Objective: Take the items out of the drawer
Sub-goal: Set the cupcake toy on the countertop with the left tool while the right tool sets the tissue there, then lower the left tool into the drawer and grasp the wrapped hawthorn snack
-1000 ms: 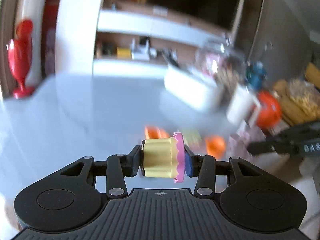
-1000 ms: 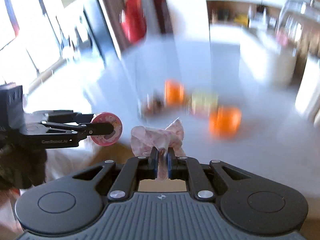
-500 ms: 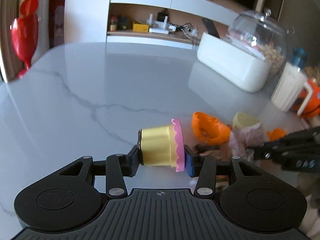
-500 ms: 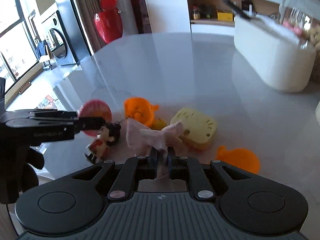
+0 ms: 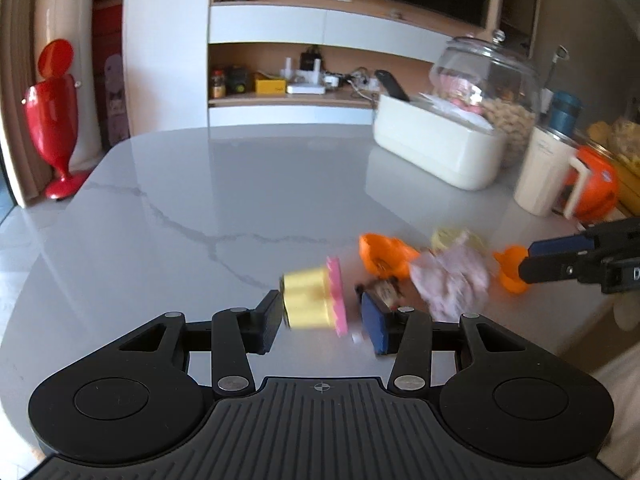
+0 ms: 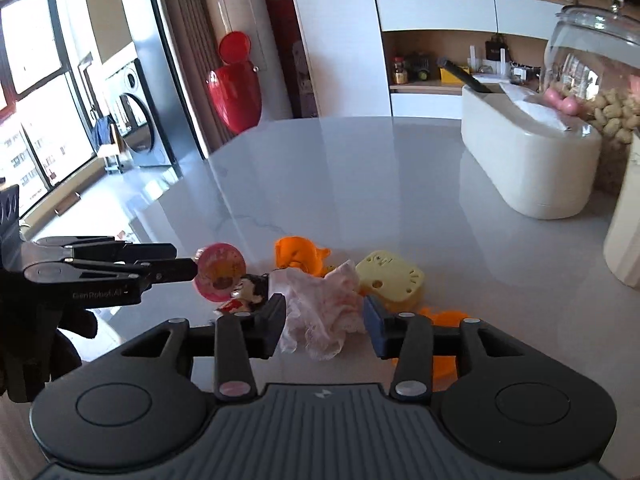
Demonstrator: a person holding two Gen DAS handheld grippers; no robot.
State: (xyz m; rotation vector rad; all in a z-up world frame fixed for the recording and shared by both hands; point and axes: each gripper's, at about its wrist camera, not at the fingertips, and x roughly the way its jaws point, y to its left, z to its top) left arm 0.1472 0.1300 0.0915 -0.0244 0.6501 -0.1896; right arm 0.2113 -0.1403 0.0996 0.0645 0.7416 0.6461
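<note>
The left gripper (image 5: 322, 326) stands wide, its yellow-and-pink toy cupcake (image 5: 314, 299) loose between the jaws. The right gripper (image 6: 326, 320) has just been opening around crumpled pink lace cloth (image 6: 320, 312) on the near table (image 6: 360, 184).

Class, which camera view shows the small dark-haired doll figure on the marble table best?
The right wrist view: the small dark-haired doll figure shows its hair, face and red clothing, though the right gripper hides its lower part. In the left wrist view the figure is blurred and partly hidden behind the gripper's blue pad.
</note>
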